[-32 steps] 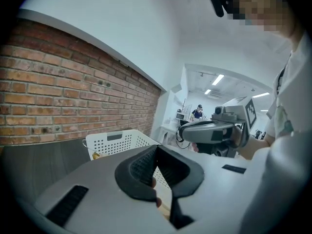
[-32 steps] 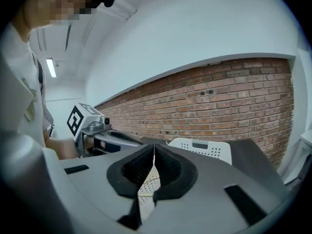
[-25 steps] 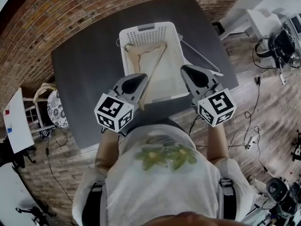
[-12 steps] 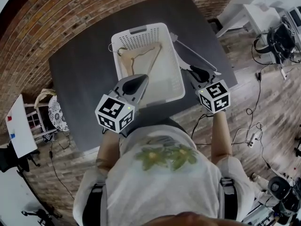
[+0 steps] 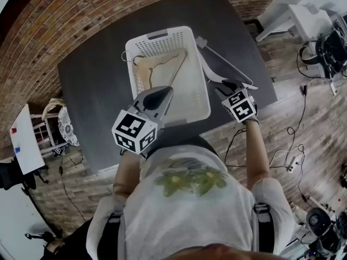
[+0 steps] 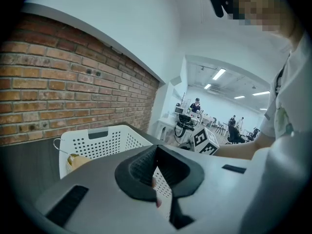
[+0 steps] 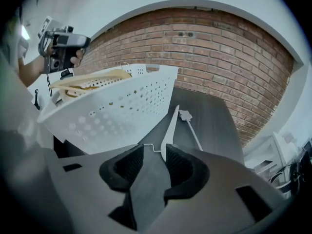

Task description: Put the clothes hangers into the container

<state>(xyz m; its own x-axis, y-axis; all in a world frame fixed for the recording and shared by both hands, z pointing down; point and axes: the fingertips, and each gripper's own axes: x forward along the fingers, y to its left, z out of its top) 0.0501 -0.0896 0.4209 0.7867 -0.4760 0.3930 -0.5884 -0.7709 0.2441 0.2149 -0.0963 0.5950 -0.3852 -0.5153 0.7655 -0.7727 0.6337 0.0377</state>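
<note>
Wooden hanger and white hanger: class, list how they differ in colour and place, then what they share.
The wooden hanger is tan, the white hanger white. The wooden hanger sits inside the white basket; the white hanger lies on the dark table beside it. Both are triangular clothes hangers.

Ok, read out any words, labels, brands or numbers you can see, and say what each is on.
No readable text anywhere.
Left cube, right cube: black-and-white square patterns only, no letters.
Shirt: a green picture, no words.
Basket: no label shows.
</note>
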